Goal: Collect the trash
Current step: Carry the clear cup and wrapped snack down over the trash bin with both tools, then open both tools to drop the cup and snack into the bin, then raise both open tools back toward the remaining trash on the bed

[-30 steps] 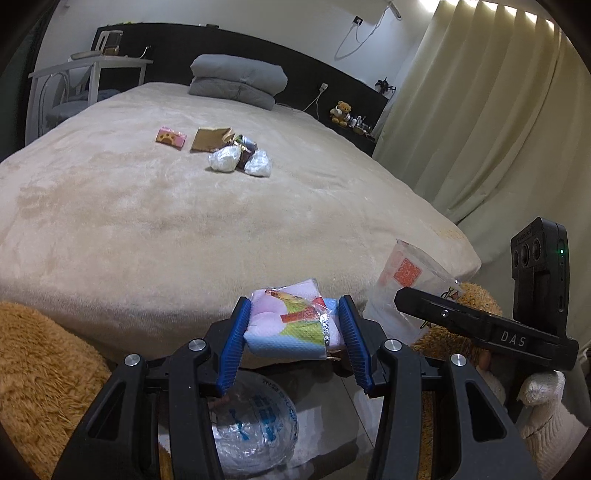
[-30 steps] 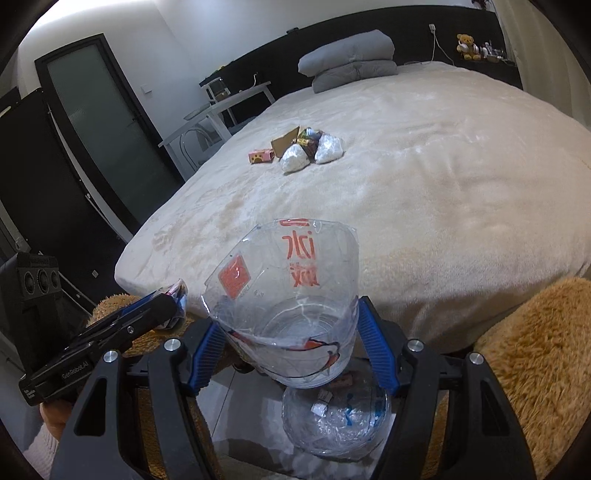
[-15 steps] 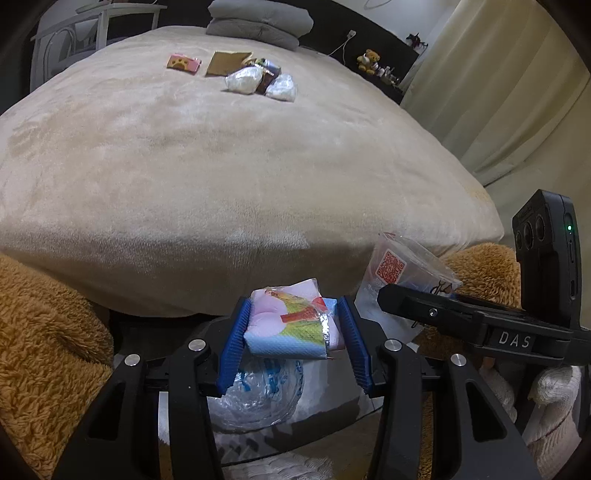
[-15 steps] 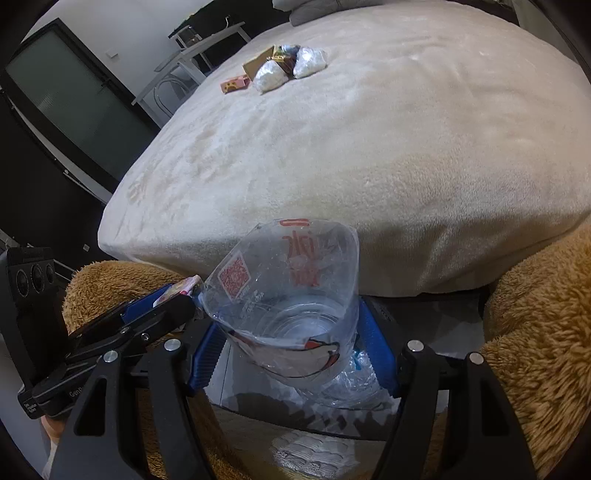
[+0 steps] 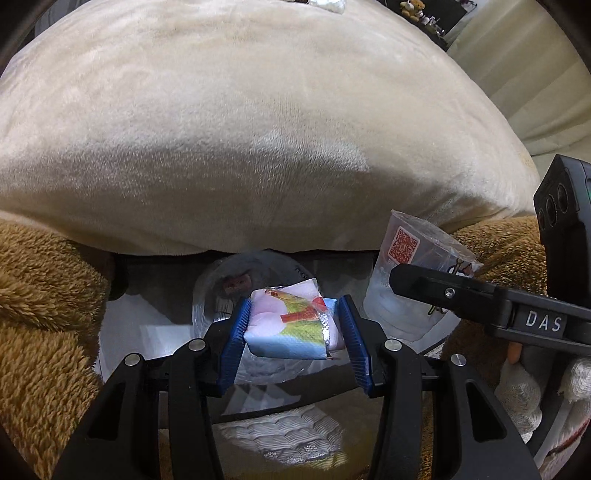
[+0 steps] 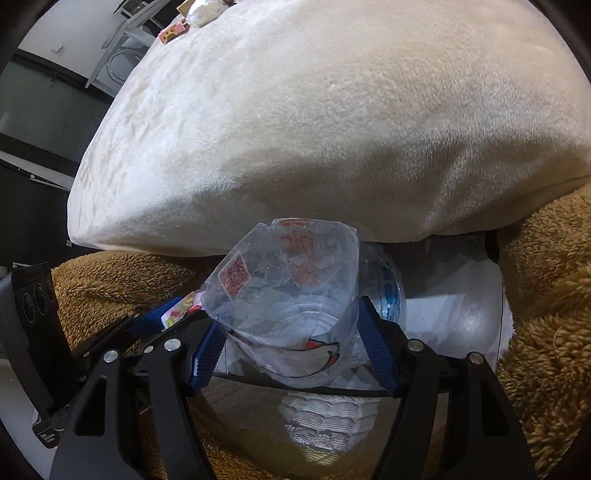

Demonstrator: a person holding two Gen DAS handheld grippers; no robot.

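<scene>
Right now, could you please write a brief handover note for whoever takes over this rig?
Left tool: shut on the colourful packet.
Right tool: shut on the crumpled clear plastic cup.
Both hang over the clear bag on the floor by the bed.
Done: two pieces picked up.
Left: drop both in; more trash lies on the bed.

The bed (image 6: 332, 122) was covered by a cream plush blanket (image 5: 258, 129). Wrappers (image 6: 173, 31) lay at its far end.
</scene>
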